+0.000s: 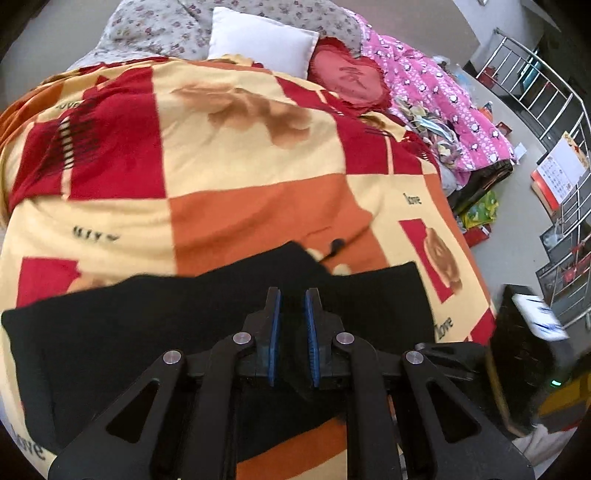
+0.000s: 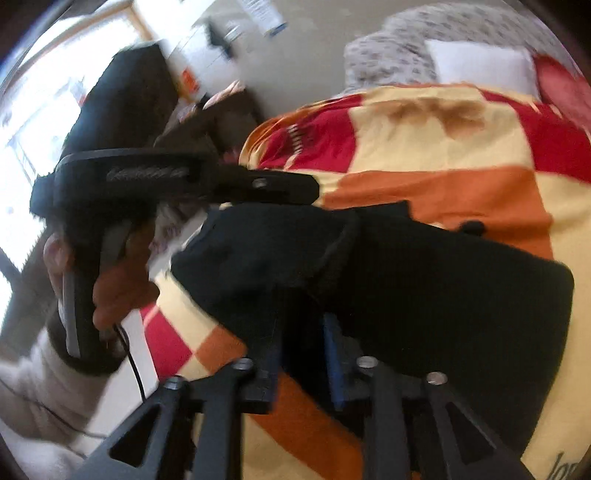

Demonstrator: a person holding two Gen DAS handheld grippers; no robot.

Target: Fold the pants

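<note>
On the bed: black pants [image 1: 184, 325] lie across the near part of a checked blanket [image 1: 236, 147] of red, orange and cream squares.
Pants, left wrist view: spread flat in a wide dark band from the left edge to past the middle; the far edge is uneven, with a raised corner near the centre.
Pants, right wrist view: one end [image 2: 266, 251] is bunched and lifted off the blanket, with a seam or hem curving over the hump; the rest lies flat to the right.
Left tongs [image 1: 293, 306]: fingers slightly parted, a narrow gap between the blue pads [image 1: 274, 332]; they hang over the pants and nothing shows between them.
Right tongs [image 2: 303, 339]: tips sit at the near edge of the black cloth, blurred; dark fabric seems to fill the gap, but whether they pinch it I cannot tell.
Left hand [image 2: 107, 280]: seen in the right wrist view at the left, wrapped around the handle of the other gripper, a thin cable trailing below it.
Head of the bed: a white pillow [image 1: 262, 40] on floral bedding [image 1: 155, 29], a red heart-shaped cushion [image 1: 351, 77] just beside it.
Right of the blanket: a pink patterned quilt [image 1: 436, 96] along the bed's edge.
Far right: a metal railing [image 1: 546, 96] beside the floor.
</note>
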